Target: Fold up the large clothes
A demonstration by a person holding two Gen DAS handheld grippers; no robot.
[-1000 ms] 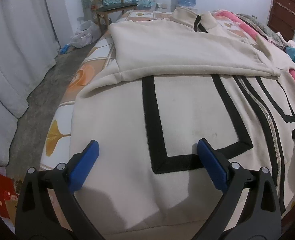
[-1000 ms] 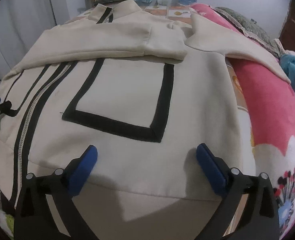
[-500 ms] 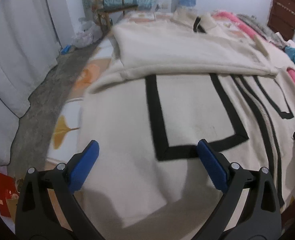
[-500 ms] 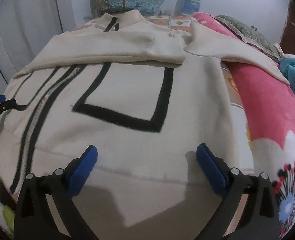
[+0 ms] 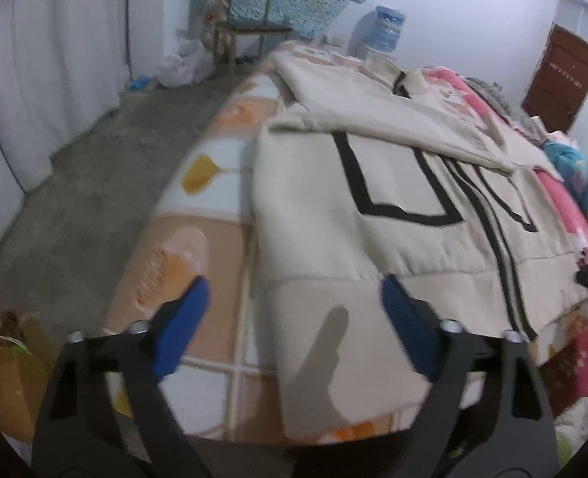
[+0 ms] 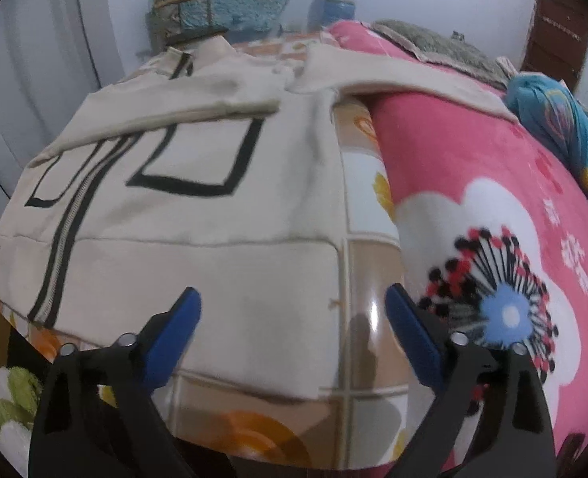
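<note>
A large cream jacket [image 5: 393, 183] with black square trim and a centre zipper lies spread flat on the bed, one sleeve folded across its chest. In the left wrist view my left gripper [image 5: 294, 314] hovers over the jacket's lower left hem corner. Its blue pads [image 5: 182, 318] are closing but stand apart, astride the cloth edge and not pressing it. In the right wrist view the jacket [image 6: 198, 219] fills the left half. My right gripper [image 6: 294, 318] hovers over the lower right hem corner, its jaws also closing with the cloth edge between them, untouched.
The bed's orange and white patterned sheet [image 5: 214, 247] shows beside the jacket. A pink flowered blanket [image 6: 473, 183] and a teal bundle [image 6: 552, 119] lie to the right. A wooden chair [image 5: 250, 28], a water bottle [image 5: 385, 28] and a concrete floor [image 5: 94, 167] lie beyond.
Both grippers have slid outward from the jacket's middle, the left one to the left hem corner and the right one to the right hem corner. Their jaws have narrowed a little.
</note>
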